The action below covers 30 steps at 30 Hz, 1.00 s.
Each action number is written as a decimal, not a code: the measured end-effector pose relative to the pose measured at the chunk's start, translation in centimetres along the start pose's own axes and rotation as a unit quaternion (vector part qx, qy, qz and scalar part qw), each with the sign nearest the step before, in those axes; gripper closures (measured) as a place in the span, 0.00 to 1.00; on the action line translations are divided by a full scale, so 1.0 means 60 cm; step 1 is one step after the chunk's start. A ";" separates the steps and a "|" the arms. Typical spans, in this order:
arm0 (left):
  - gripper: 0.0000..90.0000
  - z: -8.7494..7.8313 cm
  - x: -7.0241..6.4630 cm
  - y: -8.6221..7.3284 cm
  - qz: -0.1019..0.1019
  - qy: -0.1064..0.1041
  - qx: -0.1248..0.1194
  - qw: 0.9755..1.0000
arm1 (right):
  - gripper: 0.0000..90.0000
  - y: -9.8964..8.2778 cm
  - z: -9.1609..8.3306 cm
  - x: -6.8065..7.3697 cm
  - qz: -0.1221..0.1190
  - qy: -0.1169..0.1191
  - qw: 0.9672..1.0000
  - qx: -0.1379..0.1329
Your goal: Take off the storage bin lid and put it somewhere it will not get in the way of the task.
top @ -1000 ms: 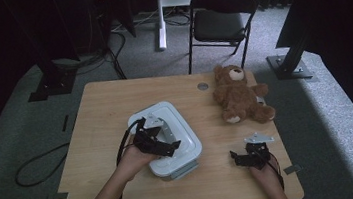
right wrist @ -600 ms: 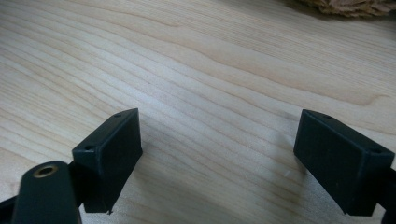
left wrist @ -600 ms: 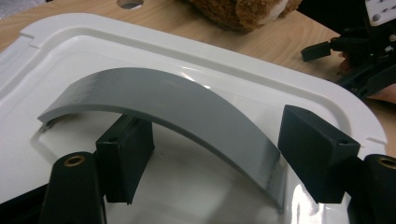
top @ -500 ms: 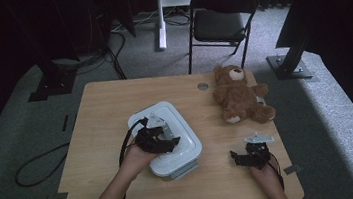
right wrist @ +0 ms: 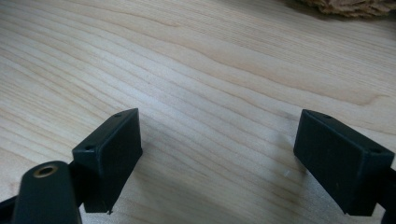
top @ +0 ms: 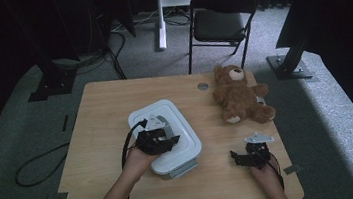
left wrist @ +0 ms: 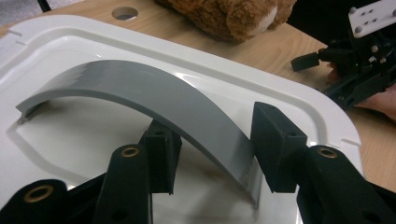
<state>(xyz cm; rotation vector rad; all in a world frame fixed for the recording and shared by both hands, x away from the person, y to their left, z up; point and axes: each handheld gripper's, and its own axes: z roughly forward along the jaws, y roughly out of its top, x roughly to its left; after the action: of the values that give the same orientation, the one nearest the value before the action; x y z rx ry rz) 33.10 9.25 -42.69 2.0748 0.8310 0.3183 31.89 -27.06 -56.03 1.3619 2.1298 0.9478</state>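
Observation:
A white plastic container (top: 189, 141) lies flat near the table's middle, with an arched grey handle (left wrist: 140, 88) on its lid (left wrist: 70, 135). My left gripper (top: 166, 142) rests on the lid, and in the left gripper view (left wrist: 217, 144) its jaws straddle the handle's width. They have just been closing, and both pads (left wrist: 275, 144) now touch the handle's edges. My right gripper (top: 241, 157) sits low over bare wood at the front right. Its jaws stand wide open (right wrist: 219, 154) with nothing between them. It also shows beyond the lid in the left gripper view (left wrist: 327, 60).
A brown teddy bear (top: 241, 98) lies at the table's back right, close behind the container (left wrist: 229, 14). A round cable hole (top: 203, 86) is in the tabletop near it. A black chair (top: 221, 21) stands beyond the far edge.
The left gripper's jaws have drawn in around the grey handle. Both hands have kept their places, and the right gripper has stayed open.

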 end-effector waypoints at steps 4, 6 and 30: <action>0.64 -0.010 -0.004 0.002 0.007 -0.001 -0.007 1.000 | 0.16 0.000 0.000 0.000 0.000 0.000 1.000 0.000; 0.66 -0.016 -0.006 0.004 0.007 -0.003 -0.015 1.000 | 0.16 0.000 0.000 0.000 0.000 0.000 1.000 0.001; 0.77 -0.094 0.006 0.002 0.006 0.019 -0.054 0.998 | 0.16 0.000 0.000 0.000 0.002 -0.001 1.000 0.001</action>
<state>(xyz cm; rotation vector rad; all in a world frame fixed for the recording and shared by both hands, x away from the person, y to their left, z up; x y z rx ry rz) 30.61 12.95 -39.21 1.9795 0.8058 0.4012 31.88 -27.07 -56.03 1.3685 2.1270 0.9456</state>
